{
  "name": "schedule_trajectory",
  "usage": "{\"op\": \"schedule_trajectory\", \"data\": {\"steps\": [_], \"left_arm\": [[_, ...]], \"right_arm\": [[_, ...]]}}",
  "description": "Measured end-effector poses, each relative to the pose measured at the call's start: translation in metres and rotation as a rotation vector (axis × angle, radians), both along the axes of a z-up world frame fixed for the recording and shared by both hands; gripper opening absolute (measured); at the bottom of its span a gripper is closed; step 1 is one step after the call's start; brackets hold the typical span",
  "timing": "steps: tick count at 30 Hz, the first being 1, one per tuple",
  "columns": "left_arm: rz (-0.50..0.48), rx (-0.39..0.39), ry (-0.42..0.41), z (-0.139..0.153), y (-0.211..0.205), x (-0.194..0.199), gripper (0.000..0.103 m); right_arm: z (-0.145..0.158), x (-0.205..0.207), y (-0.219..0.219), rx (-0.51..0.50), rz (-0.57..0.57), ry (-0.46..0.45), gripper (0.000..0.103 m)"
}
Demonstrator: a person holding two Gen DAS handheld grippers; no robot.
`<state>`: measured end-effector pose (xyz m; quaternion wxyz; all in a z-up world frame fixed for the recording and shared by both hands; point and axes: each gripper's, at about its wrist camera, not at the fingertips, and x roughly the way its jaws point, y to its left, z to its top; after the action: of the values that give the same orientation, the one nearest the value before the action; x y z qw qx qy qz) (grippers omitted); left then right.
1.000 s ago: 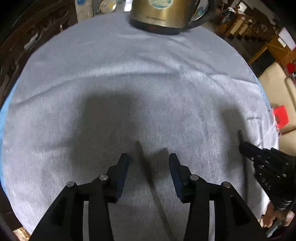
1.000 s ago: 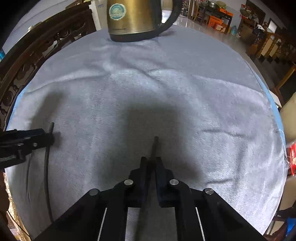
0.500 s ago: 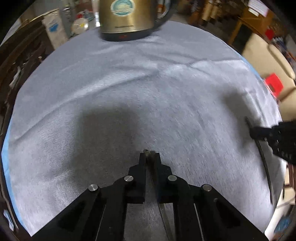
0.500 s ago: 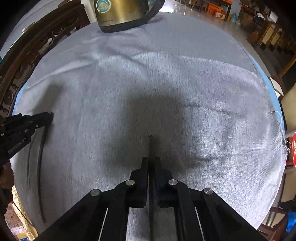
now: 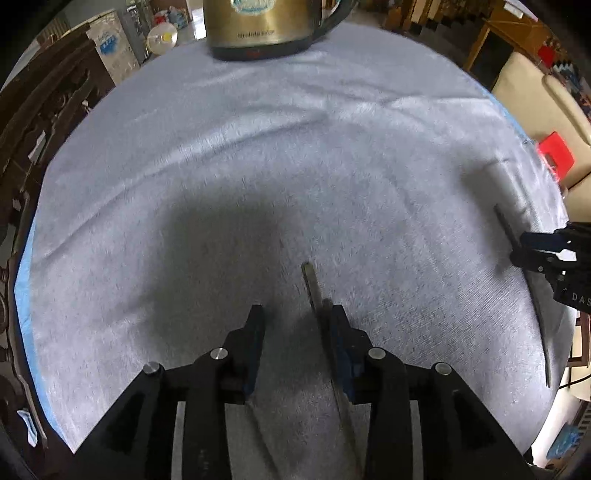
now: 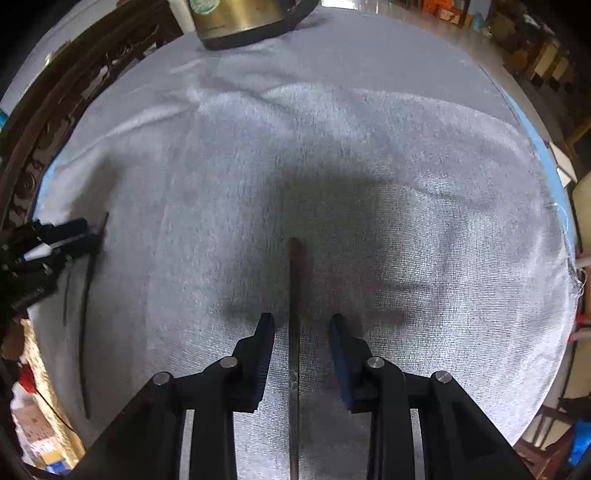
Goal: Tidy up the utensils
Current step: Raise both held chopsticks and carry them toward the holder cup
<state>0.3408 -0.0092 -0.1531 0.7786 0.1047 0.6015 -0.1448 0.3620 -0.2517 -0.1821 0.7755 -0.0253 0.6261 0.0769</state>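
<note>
Two thin dark utensils, like chopsticks, lie on a grey cloth point(image 5: 295, 166) on a round table. One utensil point(image 5: 312, 284) lies between the fingers of my open left gripper point(image 5: 297, 317), close against the right finger. The other utensil point(image 6: 294, 295) lies between the fingers of my open right gripper point(image 6: 301, 325). In the left wrist view the right gripper point(image 5: 524, 247) is at the far right with its utensil point(image 5: 539, 314). In the right wrist view the left gripper point(image 6: 86, 232) is at the far left beside its utensil point(image 6: 86, 314).
A gold kettle point(image 5: 266, 26) with a black handle stands at the far edge of the table; it also shows in the right wrist view point(image 6: 236, 18). A dark carved wooden chair point(image 6: 55, 122) stands at the left. A cream sofa point(image 5: 535, 96) and a red stool point(image 5: 556, 153) are off to the right.
Both grippers were shut on their utensils half a second ago and are open now. The utensils rest on the cloth between the fingers.
</note>
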Motion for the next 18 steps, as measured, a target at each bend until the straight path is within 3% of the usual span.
{"op": "schedule_trajectory", "data": {"steps": [2, 4, 7, 8, 13, 18], "left_arm": [[0.003, 0.002, -0.017, 0.002, -0.006, 0.002, 0.036], [0.01, -0.005, -0.029, 0.006, -0.009, 0.003, 0.033], [0.004, -0.016, -0.049, 0.011, -0.016, 0.006, 0.02], [0.004, -0.025, -0.049, 0.011, -0.016, 0.01, 0.011], [0.05, -0.085, -0.046, 0.015, -0.006, 0.015, 0.006], [0.093, -0.113, -0.108, 0.036, 0.012, -0.009, 0.005]], "right_arm": [[0.0, -0.004, 0.009, -0.048, 0.021, -0.019, 0.031], [0.0, -0.007, 0.016, -0.053, 0.035, -0.028, 0.021], [0.003, -0.009, 0.022, -0.06, 0.038, -0.038, 0.009], [0.002, -0.009, 0.022, -0.057, 0.036, -0.04, 0.007], [0.002, -0.005, 0.015, 0.009, 0.0, -0.05, 0.006], [0.004, -0.013, -0.014, 0.106, -0.067, -0.079, 0.006]]}}
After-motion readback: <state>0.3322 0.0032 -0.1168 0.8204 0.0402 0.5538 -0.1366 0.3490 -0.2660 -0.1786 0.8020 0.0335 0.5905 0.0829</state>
